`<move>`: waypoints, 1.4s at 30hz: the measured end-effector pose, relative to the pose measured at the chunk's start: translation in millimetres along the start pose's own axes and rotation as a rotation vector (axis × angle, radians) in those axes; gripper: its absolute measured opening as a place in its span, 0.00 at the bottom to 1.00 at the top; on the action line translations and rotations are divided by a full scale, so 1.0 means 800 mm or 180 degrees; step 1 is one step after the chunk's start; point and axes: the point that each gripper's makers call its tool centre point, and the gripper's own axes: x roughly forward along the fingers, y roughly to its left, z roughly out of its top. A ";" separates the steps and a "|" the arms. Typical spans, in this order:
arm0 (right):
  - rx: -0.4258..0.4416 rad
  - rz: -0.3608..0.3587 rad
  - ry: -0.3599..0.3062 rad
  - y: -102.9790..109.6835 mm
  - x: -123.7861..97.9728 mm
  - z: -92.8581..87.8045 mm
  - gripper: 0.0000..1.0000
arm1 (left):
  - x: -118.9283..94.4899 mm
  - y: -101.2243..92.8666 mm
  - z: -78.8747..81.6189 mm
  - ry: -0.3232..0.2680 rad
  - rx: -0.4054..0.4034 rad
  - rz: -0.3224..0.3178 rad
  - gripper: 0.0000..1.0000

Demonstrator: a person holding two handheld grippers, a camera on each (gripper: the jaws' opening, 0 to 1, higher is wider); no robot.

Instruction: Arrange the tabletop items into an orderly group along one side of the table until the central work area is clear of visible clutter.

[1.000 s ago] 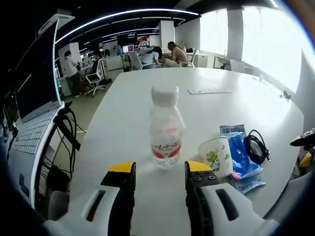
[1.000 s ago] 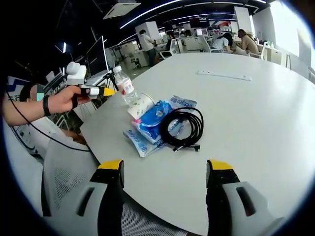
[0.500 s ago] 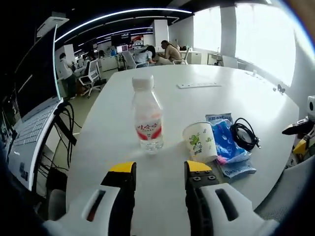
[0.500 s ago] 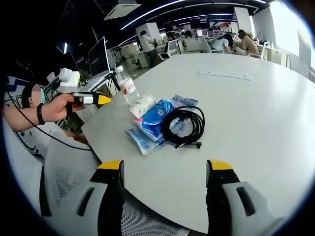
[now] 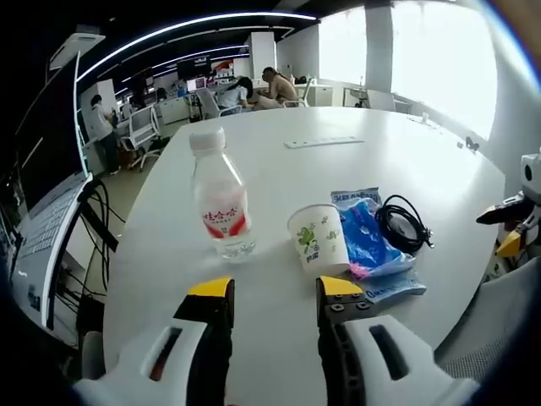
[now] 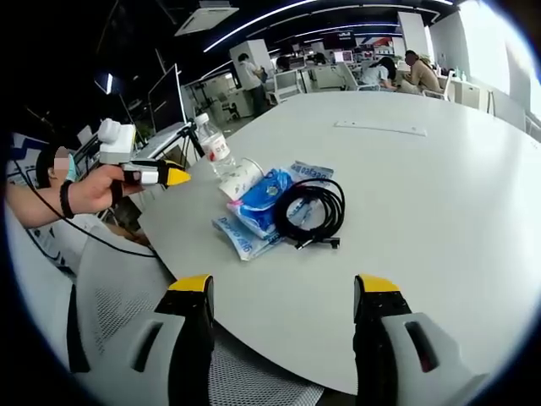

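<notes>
A clear water bottle (image 5: 220,203) with a red label and white cap stands on the white table (image 5: 279,169). Right of it sits a paper cup (image 5: 319,239) with green print, then blue plastic packets (image 5: 370,245) and a coiled black cable (image 5: 403,227). My left gripper (image 5: 264,289) is open, short of the bottle and cup, with nothing between its jaws. In the right gripper view the same bottle (image 6: 215,146), cup (image 6: 242,177), packets (image 6: 258,203) and cable (image 6: 311,210) lie ahead. My right gripper (image 6: 283,288) is open over the table's near edge. The left gripper (image 6: 156,174) appears there, held by a hand.
A white power strip (image 5: 318,142) lies further across the table. A laptop (image 5: 38,228) and dark cables (image 5: 93,228) sit off the table's left side. A grey mesh chair (image 6: 127,338) stands below the near edge. People sit at desks in the background.
The left gripper has pulled back and swung right, so the bottle sits further left and smaller in its view. The right gripper view has barely shifted.
</notes>
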 end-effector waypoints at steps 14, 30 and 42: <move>0.0056 -0.0063 -0.0010 -0.011 -0.009 -0.006 0.66 | 0.025 -0.034 0.014 0.0019 0.0021 -0.0180 0.38; 0.0122 -0.0159 0.0034 -0.025 -0.024 -0.020 0.66 | 0.057 -0.061 0.027 0.0069 0.0002 -0.0337 0.38; 0.0144 -0.0176 0.0020 -0.029 -0.023 -0.017 0.66 | 0.077 -0.067 0.016 0.0311 -0.0186 -0.0443 0.46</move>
